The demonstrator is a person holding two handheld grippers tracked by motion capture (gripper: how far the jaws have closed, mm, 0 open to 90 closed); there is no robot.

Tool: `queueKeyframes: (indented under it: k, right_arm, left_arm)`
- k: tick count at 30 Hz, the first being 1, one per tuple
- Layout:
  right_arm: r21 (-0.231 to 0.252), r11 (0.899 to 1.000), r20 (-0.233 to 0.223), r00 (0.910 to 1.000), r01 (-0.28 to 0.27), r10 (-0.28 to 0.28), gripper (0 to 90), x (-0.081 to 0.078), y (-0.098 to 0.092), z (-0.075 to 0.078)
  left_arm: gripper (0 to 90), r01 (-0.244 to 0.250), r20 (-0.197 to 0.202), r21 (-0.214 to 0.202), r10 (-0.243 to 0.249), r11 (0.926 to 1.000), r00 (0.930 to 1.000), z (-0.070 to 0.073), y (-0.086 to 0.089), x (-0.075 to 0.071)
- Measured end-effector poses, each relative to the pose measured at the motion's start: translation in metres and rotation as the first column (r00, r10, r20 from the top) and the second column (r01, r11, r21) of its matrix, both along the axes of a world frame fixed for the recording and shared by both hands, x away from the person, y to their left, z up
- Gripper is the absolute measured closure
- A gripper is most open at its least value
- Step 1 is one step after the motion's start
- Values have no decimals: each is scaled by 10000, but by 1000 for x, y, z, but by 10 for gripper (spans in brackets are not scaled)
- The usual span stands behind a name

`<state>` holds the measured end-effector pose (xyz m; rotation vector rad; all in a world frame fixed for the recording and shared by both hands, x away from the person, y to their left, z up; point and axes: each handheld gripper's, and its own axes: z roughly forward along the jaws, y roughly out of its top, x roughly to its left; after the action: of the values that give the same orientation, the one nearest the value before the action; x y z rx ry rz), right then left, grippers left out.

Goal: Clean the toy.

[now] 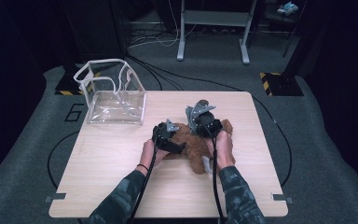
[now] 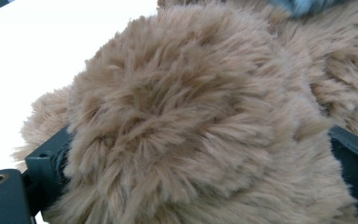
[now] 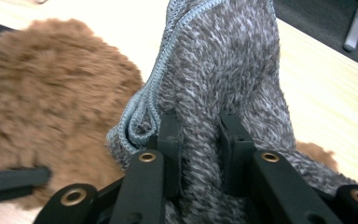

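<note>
The plush bear point(image 1: 196, 148) lies on the desk point(image 1: 121, 163), right of the clear bag point(image 1: 114, 100). The left gripper point(image 1: 168, 137) clamps its fingers point(image 2: 51, 158) on the bear's brown fur. The right gripper point(image 1: 203, 119) pinches the grey knit garment point(image 3: 228, 70). Judged step: undressing the bear. Next move: pull the garment clear while the left holds firm.
</note>
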<state>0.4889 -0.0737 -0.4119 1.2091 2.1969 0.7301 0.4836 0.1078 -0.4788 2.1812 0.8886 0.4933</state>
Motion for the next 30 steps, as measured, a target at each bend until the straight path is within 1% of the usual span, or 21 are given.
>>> queueKeyframes:
  k: [2, 4, 6, 9, 11, 15, 16, 18, 19, 21, 23, 25, 28, 29, 30]
  right_arm:
    - [49, 9999, 71, 9999, 124, -124, 739, 1, -9, 1]
    - [193, 9992, 11, 9994, 339, -339, 739, 0, -16, 1]
    - [168, 9983, 70, 9984, 563, -564, 739, -1, -23, 1]
    - [286, 9959, 69, 9963, 858, -860, 740, -1, -34, 0]
    - [318, 9936, 49, 9941, 1081, -1084, 739, -1, -41, 1]
    - [272, 9878, 27, 9882, 1531, -1532, 739, 0, -57, 0]
    - [285, 9863, -50, 9867, 1623, -1622, 739, 0, -61, 0]
    - [293, 9823, -121, 9827, 1850, -1847, 738, 0, -66, 0]
    - [188, 9810, -108, 9812, 1929, -1927, 738, 1, -70, 1]
    - [215, 9780, -113, 9782, 2076, -2074, 737, 1, -71, 3]
    - [555, 9771, 7, 9786, 2053, -2057, 737, 0, -72, 10]
    - [892, 9797, 271, 9828, 1798, -1828, 736, -2, -69, 18]
    - [1290, 9830, 474, 9893, 1308, -1378, 735, -3, -58, 30]
    - [1344, 9845, 477, 9916, 1128, -1201, 734, -3, -52, 33]
    - [1369, 9857, 524, 9929, 987, -1067, 734, -2, -46, 35]
  left_arm:
    - [57, 55, -7, -8, -55, 10000, 10000, 0, 0, 0]
    - [57, 146, -19, 76, -145, 9999, 9999, 1, 0, 0]
    - [57, 127, 41, 12, -127, 9999, 9999, 1, 0, 0]
    - [57, 89, 65, -40, -89, 10000, 9999, 0, -1, -1]
    - [57, 145, 42, 27, -145, 9999, 9999, 1, 0, 0]
    - [57, 148, 47, 10, -148, 9999, 9999, 0, 1, -1]
    - [57, 117, 94, -68, -116, 9999, 9999, 0, 0, -1]
    - [57, 155, 77, -43, -155, 9999, 9999, 0, 1, -1]
    - [57, 176, 104, -37, -176, 9998, 9998, 0, 1, -1]
    - [57, 176, 90, -36, -176, 9998, 9998, 0, 1, 0]
    - [57, 161, 82, -83, -160, 9998, 9998, -1, 1, 0]
    - [57, 162, 78, -64, -162, 9998, 9998, -1, 1, 0]
    - [57, 192, 53, 30, -192, 9998, 9998, 0, 1, 0]
    - [57, 218, 13, 45, -218, 9998, 9998, 0, 1, 0]
    - [57, 151, 96, 1, -151, 9999, 9998, -1, 0, -1]
